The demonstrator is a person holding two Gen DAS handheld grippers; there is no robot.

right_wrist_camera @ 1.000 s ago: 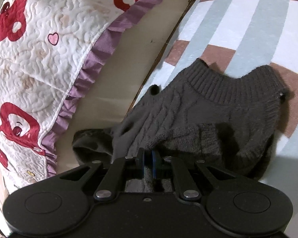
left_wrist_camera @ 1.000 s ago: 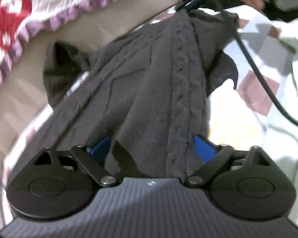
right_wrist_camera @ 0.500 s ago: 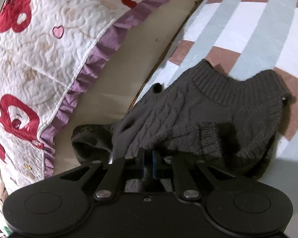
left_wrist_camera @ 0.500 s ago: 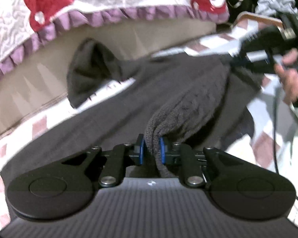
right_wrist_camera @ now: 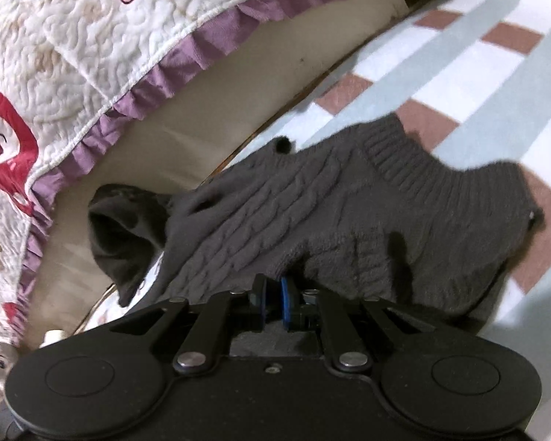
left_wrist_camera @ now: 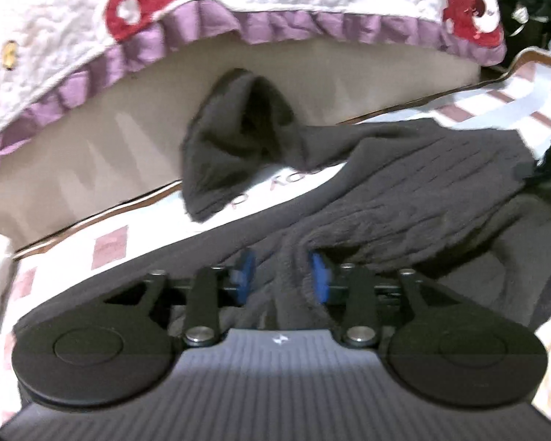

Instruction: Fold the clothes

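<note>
Swung left gripper [left_wrist_camera: 282, 275] sideways across the bed, dragging a fold of the dark cable-knit sweater [left_wrist_camera: 422, 183] along; jaws just reopened partway, blue pads [left_wrist_camera: 246, 275] apart with knit bunched loosely between, not clamped. Kept right gripper [right_wrist_camera: 273, 296] near put, pressed together and pinching sweater edge. Sweater lay on striped, checked bedsheet [right_wrist_camera: 496, 55], close under quilt [right_wrist_camera: 92, 36] with purple ruffle. One sleeve [left_wrist_camera: 231, 147] left sprawled against beige bed edge, ribbed hem [right_wrist_camera: 440, 169] spread flat. Judged early: one partial fold-over done; sleeve tuck, squaring and final fold left.
</note>
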